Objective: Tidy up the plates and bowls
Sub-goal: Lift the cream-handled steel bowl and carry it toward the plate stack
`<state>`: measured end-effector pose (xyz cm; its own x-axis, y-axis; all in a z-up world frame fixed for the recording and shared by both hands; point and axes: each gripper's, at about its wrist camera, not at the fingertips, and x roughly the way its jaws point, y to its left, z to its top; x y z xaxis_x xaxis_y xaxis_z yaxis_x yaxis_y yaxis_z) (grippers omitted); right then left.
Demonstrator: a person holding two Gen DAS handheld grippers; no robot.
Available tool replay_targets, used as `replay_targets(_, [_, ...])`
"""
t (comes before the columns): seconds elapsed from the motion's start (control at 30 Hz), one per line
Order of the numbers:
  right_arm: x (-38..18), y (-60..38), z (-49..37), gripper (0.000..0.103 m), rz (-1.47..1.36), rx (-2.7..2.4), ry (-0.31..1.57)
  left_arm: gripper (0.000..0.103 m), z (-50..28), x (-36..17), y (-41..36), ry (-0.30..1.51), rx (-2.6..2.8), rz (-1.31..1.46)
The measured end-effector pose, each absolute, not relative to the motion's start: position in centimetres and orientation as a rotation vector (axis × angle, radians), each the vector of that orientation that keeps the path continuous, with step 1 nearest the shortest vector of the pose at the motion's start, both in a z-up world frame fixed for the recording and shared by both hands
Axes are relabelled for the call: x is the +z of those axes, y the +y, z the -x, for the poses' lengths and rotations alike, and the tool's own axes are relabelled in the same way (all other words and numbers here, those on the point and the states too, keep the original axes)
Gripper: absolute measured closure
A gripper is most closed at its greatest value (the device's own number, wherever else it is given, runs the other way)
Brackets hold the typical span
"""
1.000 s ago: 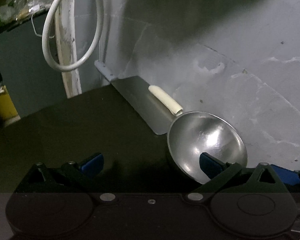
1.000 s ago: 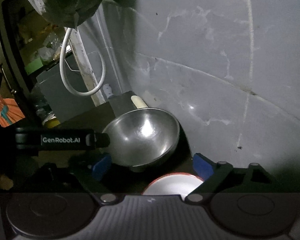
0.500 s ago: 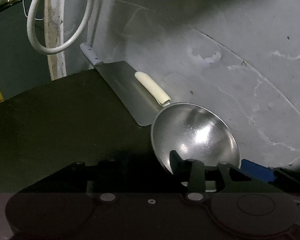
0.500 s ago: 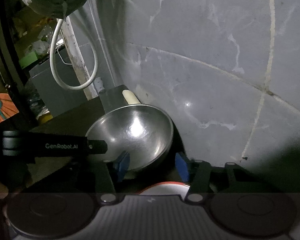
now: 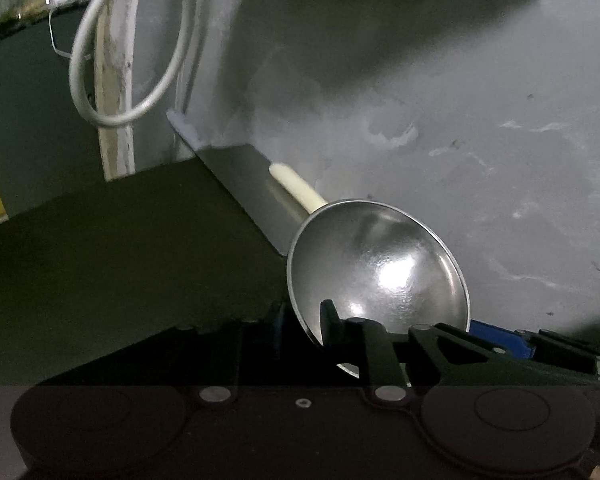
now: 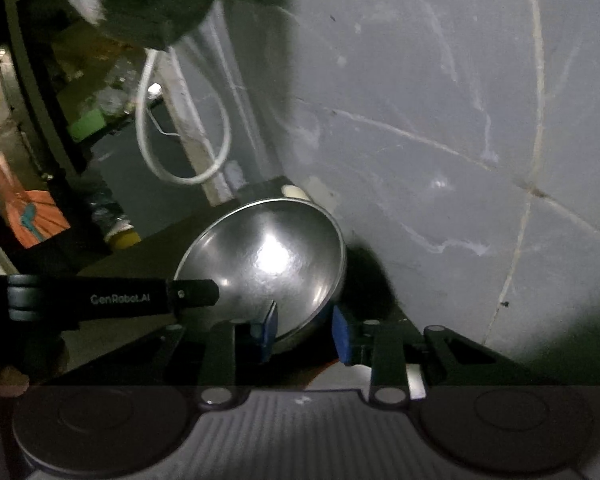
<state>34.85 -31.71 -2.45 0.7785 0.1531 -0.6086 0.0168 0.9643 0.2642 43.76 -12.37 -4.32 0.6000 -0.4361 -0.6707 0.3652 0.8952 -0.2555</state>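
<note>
The grey wall (image 5: pixel 480 140) is rising just behind the dark counter (image 5: pixel 120 260), and the steel bowl (image 5: pixel 380 268) is sitting tilted at the counter's far right, close against that wall. A flat metal sheet (image 5: pixel 244 184) with a pale handle (image 5: pixel 296 188) on it is lying just beyond the bowl.

Both tools have just been closing on the bowl's rim. The left gripper (image 5: pixel 300 324) is pinching the near-left rim, one pad inside and one outside. The right gripper (image 6: pixel 304 332) is straddling the near rim with its blue pads (image 6: pixel 342 336) narrowed — whether they are pressing yet I cannot tell.

Lifting well probably means raising both sides evenly, keeping the thin rim seated deep in the pads. Open room lies left and near; the wall is crowding the right.
</note>
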Motion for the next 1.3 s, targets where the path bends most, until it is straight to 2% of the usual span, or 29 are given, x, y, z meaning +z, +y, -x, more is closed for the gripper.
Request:
replay_targets(0.5, [2.9,-28.4,-24.4,0.072,-0.222,0.235,0.618,0.085,-32.5,0.5,-6.2,0.726,-0.446,0.16])
replay_targets(0.87, [3.6,-25.6,-17.1,0.072,-0.203,0.335,0.714,0.085,-24.8,0.4,-2.4,0.817,-0.406,0.197])
replay_targets(1.3, [3.3,-24.4,-12.4,0.071,-0.172,0.448,0.846,0.085,-18.3,-0.1,-1.1,0.932,-0.37,0.169])
